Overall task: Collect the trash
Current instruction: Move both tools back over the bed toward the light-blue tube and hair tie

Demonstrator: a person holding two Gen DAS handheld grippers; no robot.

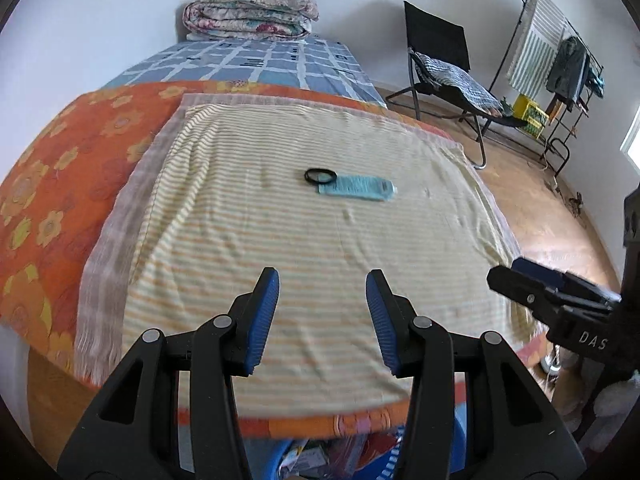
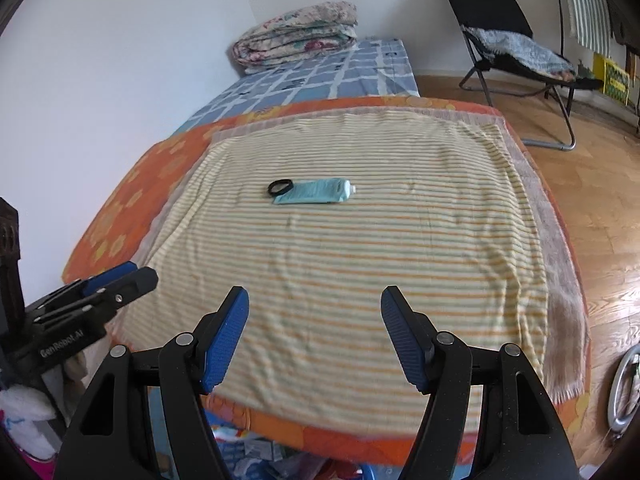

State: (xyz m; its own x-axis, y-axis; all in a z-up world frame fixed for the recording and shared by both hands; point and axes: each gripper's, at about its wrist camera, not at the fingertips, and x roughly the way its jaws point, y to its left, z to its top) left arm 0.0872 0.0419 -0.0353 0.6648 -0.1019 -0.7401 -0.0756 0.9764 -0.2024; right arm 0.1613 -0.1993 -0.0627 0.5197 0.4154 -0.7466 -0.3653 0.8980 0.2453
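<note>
A light blue squeezed tube [image 1: 356, 188] lies on the striped yellow towel [image 1: 304, 264] near the middle of the bed, with a black ring [image 1: 320, 176] touching its left end. Both show in the right wrist view, the tube [image 2: 314, 192] and the ring [image 2: 280, 188]. My left gripper [image 1: 322, 316] is open and empty, over the towel's near part. My right gripper [image 2: 314, 336] is open and empty, also over the near part. A blue bin with wrappers [image 1: 320, 456] sits below the bed's near edge, and shows in the right wrist view [image 2: 256, 456].
An orange flowered blanket [image 1: 60, 184] lies under the towel, with a blue checked sheet [image 1: 256, 64] and a folded quilt [image 1: 252, 14] behind. A black folding chair [image 1: 444, 68] and a clothes rack [image 1: 560, 48] stand on the wooden floor [image 2: 600, 208] to the right.
</note>
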